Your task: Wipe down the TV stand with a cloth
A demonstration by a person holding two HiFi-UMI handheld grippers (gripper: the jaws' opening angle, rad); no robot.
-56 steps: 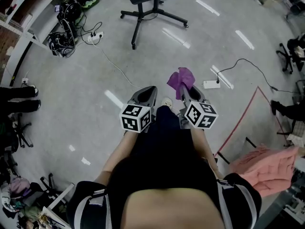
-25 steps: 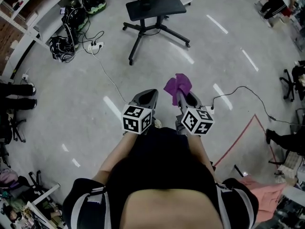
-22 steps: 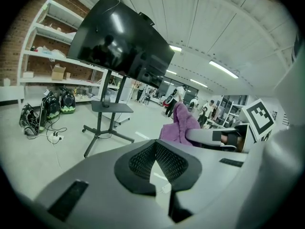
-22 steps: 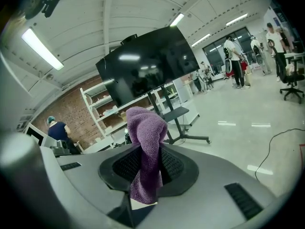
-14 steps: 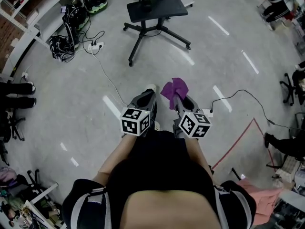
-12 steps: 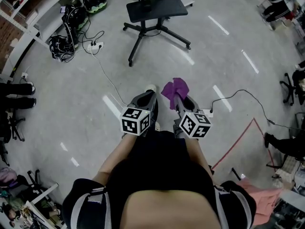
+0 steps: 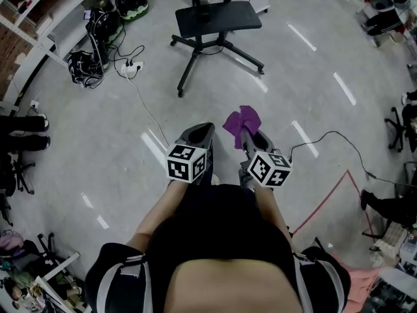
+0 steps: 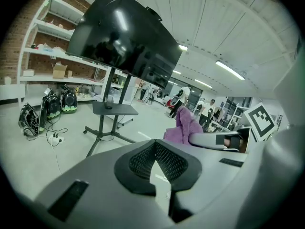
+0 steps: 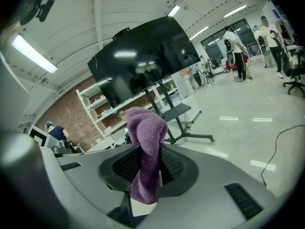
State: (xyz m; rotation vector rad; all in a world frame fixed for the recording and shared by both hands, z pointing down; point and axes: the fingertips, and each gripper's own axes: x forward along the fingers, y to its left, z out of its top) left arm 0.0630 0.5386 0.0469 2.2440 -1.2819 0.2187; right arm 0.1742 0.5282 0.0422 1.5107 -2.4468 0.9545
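Right tool (image 9: 145, 170) is clamped on a purple cloth (image 9: 146, 137): jaws pressed together w/ the cloth pinched btwn them, its top bunching up above the tips & a short end hanging below. Left tool (image 8: 156, 165) is just beside it, jaws together, holding nothing. Both are held out low in front of the person, over grey floor (image 7: 98, 129). TV stand (image 7: 218, 18), black w/ a shelf & splayed legs, stands well ahead, apart from cloth & tools. Dark TV screen (image 8: 124, 42) sits atop it.

white power strip (image 7: 128, 66), red floor tape (image 7: 319, 203)
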